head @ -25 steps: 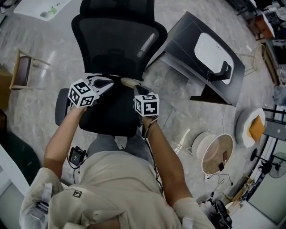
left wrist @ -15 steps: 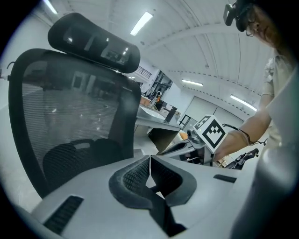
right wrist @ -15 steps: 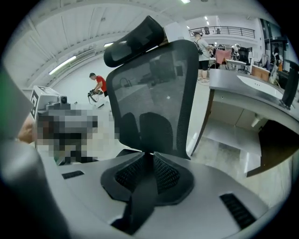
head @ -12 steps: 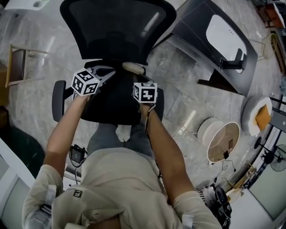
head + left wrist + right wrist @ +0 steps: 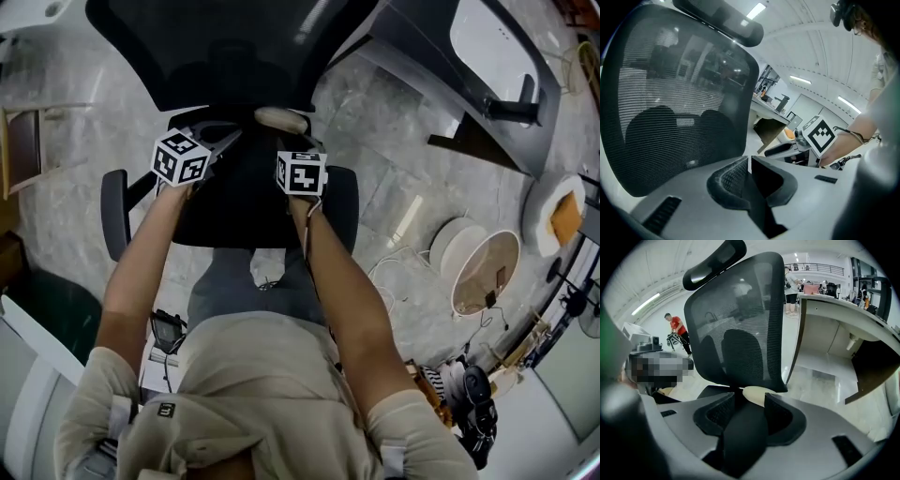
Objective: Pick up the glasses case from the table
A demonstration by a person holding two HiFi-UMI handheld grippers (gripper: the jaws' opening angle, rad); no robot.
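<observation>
Gray floor (image 5: 375,159), big black chair (image 5: 234,56) in front, glasses case (image 5: 281,119) held up over the seat.
R gripper (image 5: 750,397) is clamped on the case; its cream end pokes out at the jaw tips. L gripper (image 5: 749,161) is pinched tight w/ nothing in it, just beside the R one, on its left. Chair's mesh back stands close in front of both & blocks most of the way ahead. Dark desk (image 5: 422,66) sits off to the right, well apart from the case. Round white spool (image 5: 483,272) lies on the floor near the person's right arm (image 5: 337,300).
</observation>
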